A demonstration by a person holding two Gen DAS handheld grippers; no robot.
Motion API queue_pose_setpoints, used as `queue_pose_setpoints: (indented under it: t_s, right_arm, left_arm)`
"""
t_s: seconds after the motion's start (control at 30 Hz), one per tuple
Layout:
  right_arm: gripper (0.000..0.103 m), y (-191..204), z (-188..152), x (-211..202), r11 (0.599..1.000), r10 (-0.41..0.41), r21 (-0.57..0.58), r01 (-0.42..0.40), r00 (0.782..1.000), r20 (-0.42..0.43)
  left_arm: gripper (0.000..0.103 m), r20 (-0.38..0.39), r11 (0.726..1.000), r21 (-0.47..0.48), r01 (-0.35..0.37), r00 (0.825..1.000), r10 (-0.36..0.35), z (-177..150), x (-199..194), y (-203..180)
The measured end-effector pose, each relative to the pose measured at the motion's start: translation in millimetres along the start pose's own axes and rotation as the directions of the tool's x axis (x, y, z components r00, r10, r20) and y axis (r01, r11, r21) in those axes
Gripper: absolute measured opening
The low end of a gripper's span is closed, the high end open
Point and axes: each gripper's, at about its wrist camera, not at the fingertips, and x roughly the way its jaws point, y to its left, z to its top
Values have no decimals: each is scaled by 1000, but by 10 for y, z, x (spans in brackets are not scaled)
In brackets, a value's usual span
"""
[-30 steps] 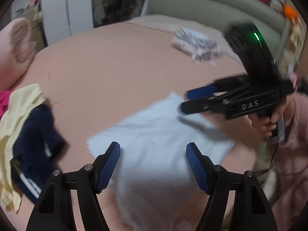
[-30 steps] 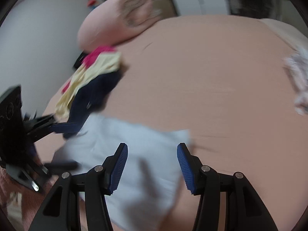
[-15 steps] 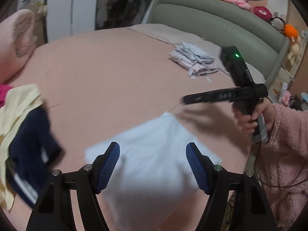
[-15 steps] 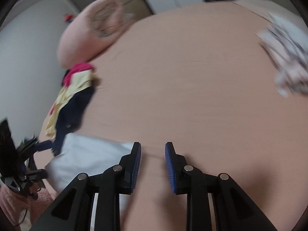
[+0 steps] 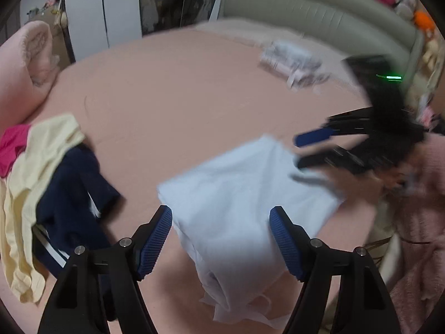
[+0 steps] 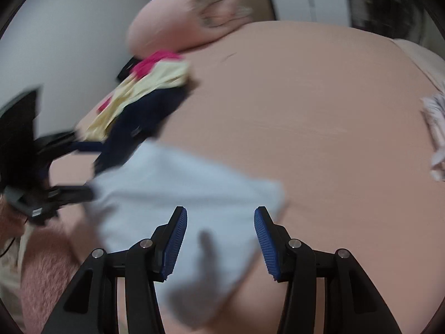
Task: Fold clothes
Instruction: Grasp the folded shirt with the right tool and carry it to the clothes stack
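A pale blue-white garment (image 5: 244, 194) lies folded on the pink bedsheet (image 5: 180, 97), near the bed's front edge, with a loose ragged end trailing toward the camera in the left wrist view. The left gripper (image 5: 221, 240) hangs above it with its jaws spread wide and nothing pinched between the blue pads. The right gripper (image 6: 219, 240) hovers over the same cloth's right part; its jaws are opening, the garment lying below them, not clamped. In the left wrist view the right gripper shows blurred at the garment's far right corner. Left of the garment sits a heap of unfolded clothes (image 5: 55, 183): navy with white stripes, pale yellow, and a bit of magenta. A pink pillow (image 6: 189, 16) rests behind the heap. Farther across the sheet lies a small folded light bundle (image 5: 294, 61), well apart from the garment, before a grey-green padded headboard (image 5: 319, 8). A fuzzy pink sleeve (image 5: 420, 222) shows at the right
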Motion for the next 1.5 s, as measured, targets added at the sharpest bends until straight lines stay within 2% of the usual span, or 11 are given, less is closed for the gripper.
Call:
queue_pose_setpoints:
  t_s: [0.1,0.3,0.43,0.57,0.67,0.73,0.8,0.87,1.0,1.27,1.5]
  right_arm:
    - [50,188,-295,149,994,-61,-96,53,996,-72]
    - [62,-133,-632,-20,998,-64,15,65,996,-66]
    - [66,-273,-595,-3,988,7,156,4,998,-68]
    - [65,-409,-505,58,950,118,294,-102,992,-39]
    - [61,-375,-455,233,932,172,331,-145,984,-55]
    - [47,-378,-392,328,915,184,372,-156,982,-41]
    - [28,-365,-330,418,888,208,422,-179,978,-23]
    - [20,-359,-379,364,880,215,436,-190,977,-7]
    - [15,-360,-463,59,883,210,423,-203,977,30]
    - [15,-507,-447,-421,850,212,466,-245,970,122]
    - [15,-1303,-302,-1295,865,100,474,-163,983,156]
  left_arm:
    - [81,-38,996,-75,55,998,-58,-156,150,92]
    - [103,-63,992,-104,78,994,-85,-344,288,137]
    - [103,-69,923,-332,194,971,-229,-441,406,387]
    - [101,-44,880,-400,256,954,-297,-412,354,439]
    - [102,-43,786,-540,300,923,-382,-447,536,607]
    - [102,-60,757,-586,290,915,-398,-433,501,703]
    - [87,-78,771,-566,290,913,-401,-366,452,624]
    - [42,-87,800,-523,294,915,-394,-288,384,481]
    - [40,-77,837,-483,255,940,-331,-221,190,274]
    - [39,67,792,-486,370,919,-388,-25,-116,-165]
    - [39,109,794,-392,465,880,-462,933,19,-704]
